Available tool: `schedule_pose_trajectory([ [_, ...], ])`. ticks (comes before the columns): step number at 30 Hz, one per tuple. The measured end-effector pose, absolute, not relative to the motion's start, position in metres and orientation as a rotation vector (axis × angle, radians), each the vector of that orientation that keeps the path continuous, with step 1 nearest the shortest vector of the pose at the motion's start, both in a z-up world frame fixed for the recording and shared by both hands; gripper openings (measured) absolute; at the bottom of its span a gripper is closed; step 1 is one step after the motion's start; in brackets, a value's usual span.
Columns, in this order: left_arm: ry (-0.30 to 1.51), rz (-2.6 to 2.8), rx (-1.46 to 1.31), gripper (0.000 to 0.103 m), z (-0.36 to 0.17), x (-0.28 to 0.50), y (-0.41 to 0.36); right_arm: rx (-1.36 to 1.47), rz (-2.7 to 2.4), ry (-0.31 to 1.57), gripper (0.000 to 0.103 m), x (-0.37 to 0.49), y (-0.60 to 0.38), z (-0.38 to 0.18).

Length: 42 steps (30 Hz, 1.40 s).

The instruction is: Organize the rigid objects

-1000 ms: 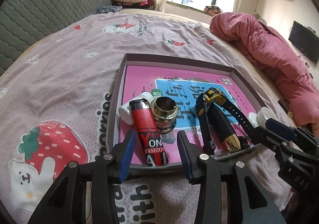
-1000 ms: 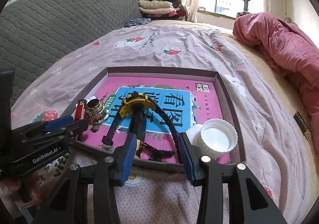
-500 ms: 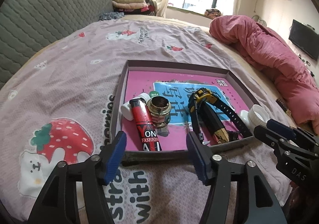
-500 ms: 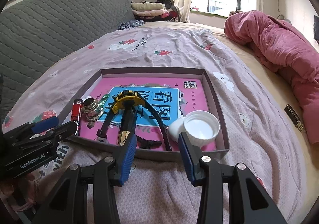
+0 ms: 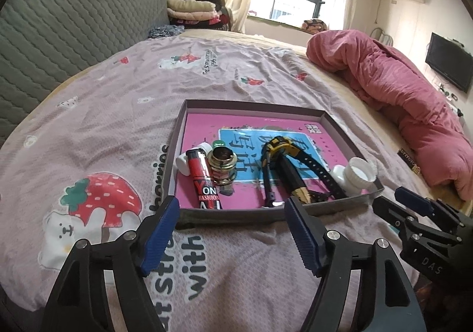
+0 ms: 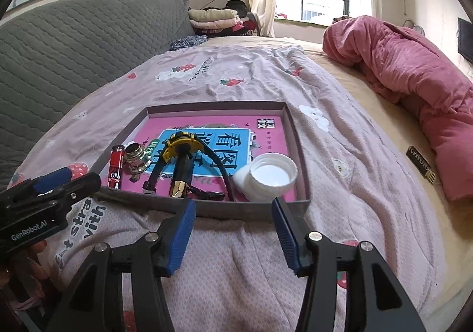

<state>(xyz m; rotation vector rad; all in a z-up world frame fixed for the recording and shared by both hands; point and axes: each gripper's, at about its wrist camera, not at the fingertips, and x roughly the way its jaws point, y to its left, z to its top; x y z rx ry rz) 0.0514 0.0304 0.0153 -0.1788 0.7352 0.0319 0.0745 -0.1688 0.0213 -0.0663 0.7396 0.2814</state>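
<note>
Both grippers are hovering over the bedspread, short of the near wall of the shallow tray, which is sitting at frame centre in both views.

Left gripper: jaws opening, already standing wide, nothing between them but bedspread. Right gripper: jaws opening too, wide apart, nothing held.

Everything rigid in sight is lying inside the tray, crowded toward its near edge. No loose item is showing on the bedspread, except a small dark label-like strip at right centre of the right wrist view; cannot tell what it is. Judging from that, the sorting is looking close to done.

Left wrist view, left to right:
- red lighter, long axis running from the near wall up-frame, its top end pointing away and slightly left. It is sitting straight up-frame of the left jaws, so the left hand is the nearer one.
- small white bottle, touching the lighter's far left side.
- brass fitting, upright, mouth up, just beside the lighter on the right.
- yellow-and-black watch, straps trailing toward the near wall.
- black pen, lying over the watch, gold tip pointing at the near wall.

Right wrist view: white jar is lying tipped in the tray's lower right corner, open mouth facing up-frame, directly ahead of the right jaws; right hand nearer.
</note>
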Motion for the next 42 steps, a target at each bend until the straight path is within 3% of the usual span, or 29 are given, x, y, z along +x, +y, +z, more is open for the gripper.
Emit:
schedule_pose_trajectory([
  [42,0.822,0.098,-0.128,0.076,0.018,-0.005,0.004,-0.057,0.308,0.752,0.053,0.009,-0.175,0.021],
])
